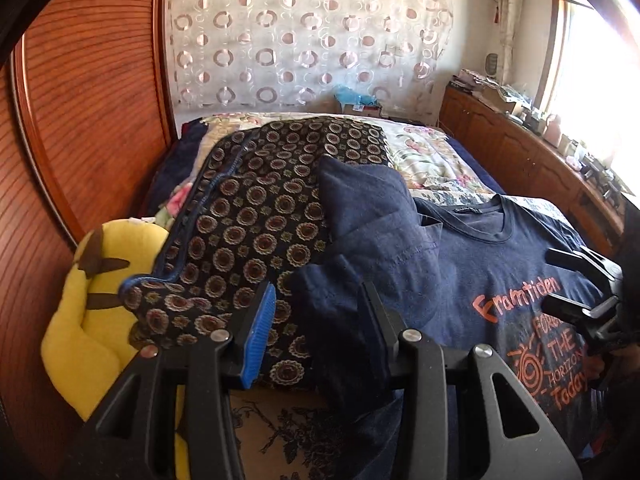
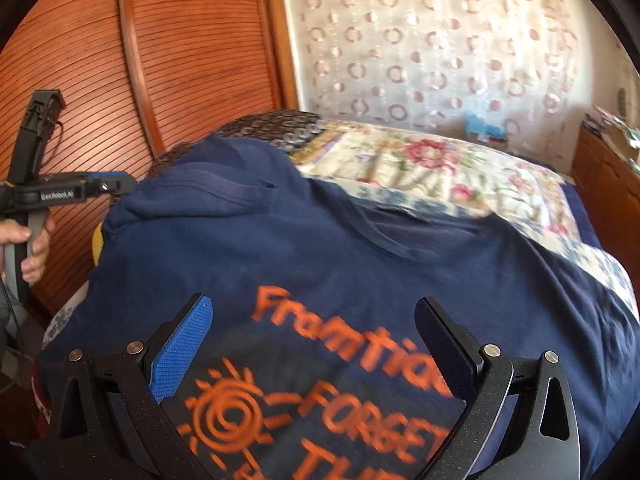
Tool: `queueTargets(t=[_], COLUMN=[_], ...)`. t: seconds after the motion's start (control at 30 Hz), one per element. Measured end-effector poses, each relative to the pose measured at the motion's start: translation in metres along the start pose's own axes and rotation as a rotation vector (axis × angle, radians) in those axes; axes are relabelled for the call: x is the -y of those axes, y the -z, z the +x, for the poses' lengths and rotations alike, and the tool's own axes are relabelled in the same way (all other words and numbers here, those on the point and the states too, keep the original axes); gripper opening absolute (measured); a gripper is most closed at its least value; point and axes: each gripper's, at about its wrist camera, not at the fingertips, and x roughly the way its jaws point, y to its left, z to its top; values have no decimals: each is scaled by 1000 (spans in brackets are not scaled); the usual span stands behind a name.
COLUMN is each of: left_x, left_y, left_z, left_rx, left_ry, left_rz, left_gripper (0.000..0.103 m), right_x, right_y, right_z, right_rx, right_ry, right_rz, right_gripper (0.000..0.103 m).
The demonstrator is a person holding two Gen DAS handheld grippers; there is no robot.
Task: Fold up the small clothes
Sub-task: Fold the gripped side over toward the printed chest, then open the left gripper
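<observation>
A navy T-shirt [image 1: 480, 264] with orange print lies face up on the bed, its left sleeve bunched and folded over toward the chest. It fills the right wrist view [image 2: 320, 248]. My left gripper [image 1: 320, 300] is open, with the bunched sleeve cloth lying between its fingers; no grip shows. It also shows in the right wrist view [image 2: 120, 184] at the shirt's left shoulder. My right gripper [image 2: 316, 320] is open and empty just above the printed chest. It shows in the left wrist view [image 1: 568, 280] at the far right.
A dark patterned cushion [image 1: 256, 216] lies left of the shirt, with a yellow plush toy [image 1: 100, 320] beside it. A floral quilt [image 2: 440, 168] covers the bed. A wooden slatted wardrobe [image 2: 180, 60] stands at left. A wooden cabinet [image 1: 520, 152] with clutter runs under the window.
</observation>
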Motion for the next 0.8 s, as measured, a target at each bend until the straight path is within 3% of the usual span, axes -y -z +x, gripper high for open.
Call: queueTargets(t=[0.1, 0.2, 0.23, 0.27, 0.33, 0.6, 0.8], left_x=[1, 2, 3, 4, 10, 48, 92], left_y=[2, 4, 5, 4, 3, -3, 12], left_z=[8, 5, 2, -1, -13, -54, -67], left_rx=[-18, 7, 23, 32, 79, 143, 98], left_ry=[4, 0, 5, 6, 4, 86, 184], left_rz=[-4, 7, 13, 18, 37, 107, 182], left_gripper=[41, 38, 19, 8, 1, 1, 4], right_x=[-12, -21, -23, -24, -24, -8, 3], right_y=[-12, -16, -17, -16, -15, -14, -13], right_z=[16, 17, 16, 15, 15, 11, -1], right_rx=[-19, -4, 1, 3, 3, 9, 30], right_ry=[-19, -18, -19, -18, -13, 22, 51], right_rz=[-35, -68, -71, -72, -74, -37, -28], right_gripper=[88, 88, 88, 88, 88, 88, 88])
